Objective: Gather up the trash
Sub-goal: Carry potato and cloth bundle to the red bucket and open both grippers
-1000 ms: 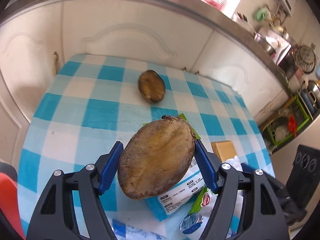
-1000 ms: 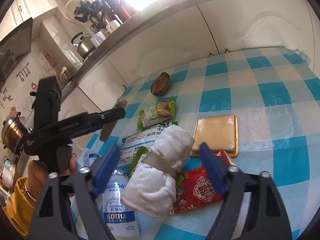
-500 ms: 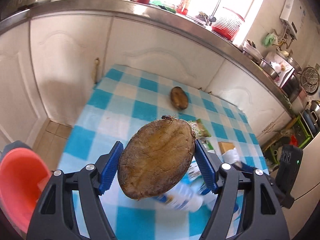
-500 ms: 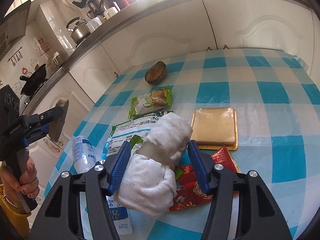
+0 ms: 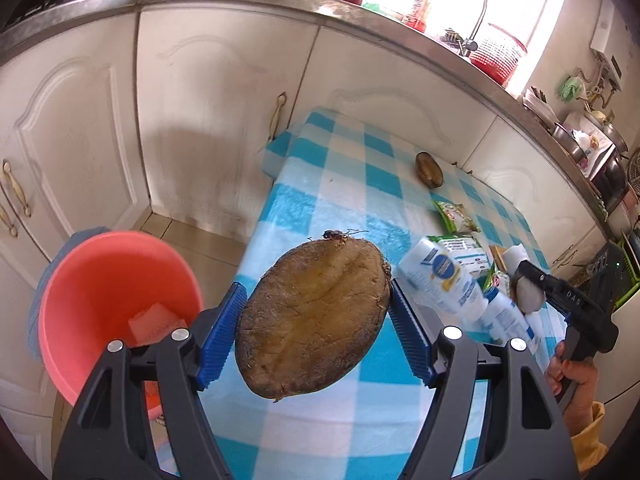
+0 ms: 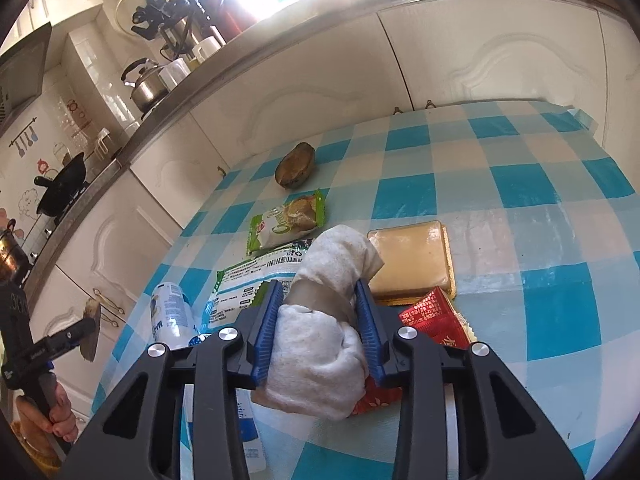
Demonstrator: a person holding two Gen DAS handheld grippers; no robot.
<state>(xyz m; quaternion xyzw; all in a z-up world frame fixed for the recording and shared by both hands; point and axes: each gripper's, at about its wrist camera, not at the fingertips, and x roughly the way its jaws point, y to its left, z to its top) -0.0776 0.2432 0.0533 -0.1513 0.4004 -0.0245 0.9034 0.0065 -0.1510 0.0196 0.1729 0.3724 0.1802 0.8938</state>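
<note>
The brown husk half (image 5: 314, 320) sits clamped between the blue pads of the left gripper (image 5: 316, 334), cut face toward the camera, held up in the air over the near edge of the checkered tablecloth (image 5: 348, 168), with the salmon-pink bucket (image 5: 80, 288) down on the floor just to its left, a pale bit of trash already inside. The right gripper (image 6: 320, 332) is squeezed shut on a white wadded tissue roll (image 6: 324, 320), right above the pile on the table. Around it: a gold square tray (image 6: 416, 260) just to the right, a red wrapper (image 6: 436, 316) partly under the roll, a green snack packet (image 6: 288, 220) farther back, and another husk half (image 6: 295, 165) beyond that, well apart from the rest. A white bottle (image 6: 170, 316) lies on its side off to the left near the table edge.
</note>
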